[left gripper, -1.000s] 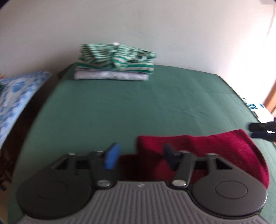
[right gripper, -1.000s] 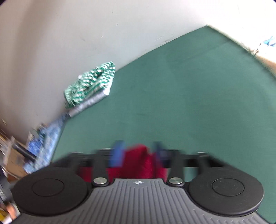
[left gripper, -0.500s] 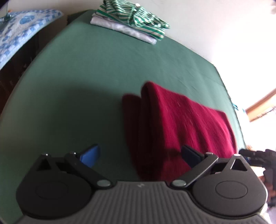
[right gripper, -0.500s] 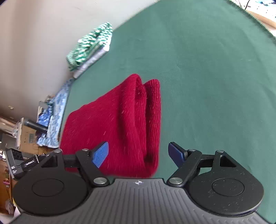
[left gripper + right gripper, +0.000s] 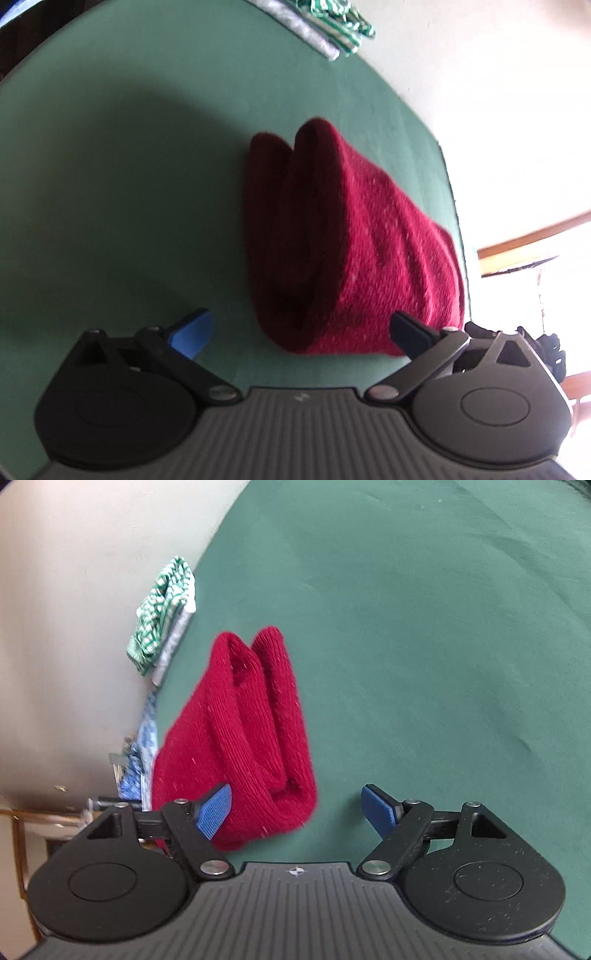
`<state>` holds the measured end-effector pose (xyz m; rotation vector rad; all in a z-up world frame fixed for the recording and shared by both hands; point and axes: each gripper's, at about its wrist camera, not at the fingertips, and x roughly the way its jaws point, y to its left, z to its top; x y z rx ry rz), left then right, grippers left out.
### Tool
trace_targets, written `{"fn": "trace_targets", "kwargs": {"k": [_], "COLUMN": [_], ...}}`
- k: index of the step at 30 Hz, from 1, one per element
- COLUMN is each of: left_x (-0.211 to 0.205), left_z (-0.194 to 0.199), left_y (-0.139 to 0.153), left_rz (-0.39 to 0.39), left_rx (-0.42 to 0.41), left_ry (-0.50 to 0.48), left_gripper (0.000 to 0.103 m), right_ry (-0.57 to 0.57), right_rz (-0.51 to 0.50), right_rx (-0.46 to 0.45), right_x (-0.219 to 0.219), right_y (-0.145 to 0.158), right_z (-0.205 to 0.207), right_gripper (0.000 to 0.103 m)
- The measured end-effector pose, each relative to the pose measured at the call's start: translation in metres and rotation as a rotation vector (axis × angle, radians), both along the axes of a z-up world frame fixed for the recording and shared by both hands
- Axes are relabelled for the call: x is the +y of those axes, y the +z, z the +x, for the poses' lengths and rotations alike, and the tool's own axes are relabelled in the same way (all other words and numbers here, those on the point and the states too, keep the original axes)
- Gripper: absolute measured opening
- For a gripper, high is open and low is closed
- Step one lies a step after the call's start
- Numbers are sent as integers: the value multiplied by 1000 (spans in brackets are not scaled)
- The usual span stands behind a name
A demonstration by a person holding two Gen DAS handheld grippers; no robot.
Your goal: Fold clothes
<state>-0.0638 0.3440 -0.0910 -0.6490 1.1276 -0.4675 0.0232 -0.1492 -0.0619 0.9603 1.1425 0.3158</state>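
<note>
Lying folded on the green bed [image 5: 443,627], the red garment [image 5: 332,251] stretches lengthwise between two wide-spread, empty tools, left tool [image 5: 301,330] and right tool [image 5: 297,808].

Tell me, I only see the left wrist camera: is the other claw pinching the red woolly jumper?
Observer: No. The right claw is open. Its blue pads stand wide apart, and the folded dark red knitted jumper just lies on the green bed sheet.
Operator: What's near the stripy pile?
Observer: A blue-and-white patterned cloth shows just past the sheet's edge, along the wall from the folded green-and-white striped clothes pile.
Operator: Is there room beside the jumper?
Observer: Yes. On the jumper's side away from the wall, the sheet runs on bare all the way to the picture's edge.
</note>
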Motion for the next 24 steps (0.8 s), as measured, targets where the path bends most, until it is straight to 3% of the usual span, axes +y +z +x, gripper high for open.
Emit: {"fn": "trace_targets", "kwargs": {"k": [5, 14, 18, 24], "left_x": [4, -6, -12, -23], "left_z": [26, 67, 83, 101], "left_y": [-6, -12, -14, -15], "left_rz": [-104, -175, -207, -230], "left_rx": [-3, -40, -56, -57], "left_ry": [19, -31, -53, -84], "left_gripper": [102, 102, 102, 102], "right_ry": [2, 102, 175, 240], "right_rz": [56, 46, 68, 93], "right_rx": [-10, -110, -143, -181], "right_x": [14, 49, 105, 90], "right_y": [-1, 8, -7, -13], "right_z": [31, 65, 111, 126], "right_gripper": [81, 81, 82, 82]}}
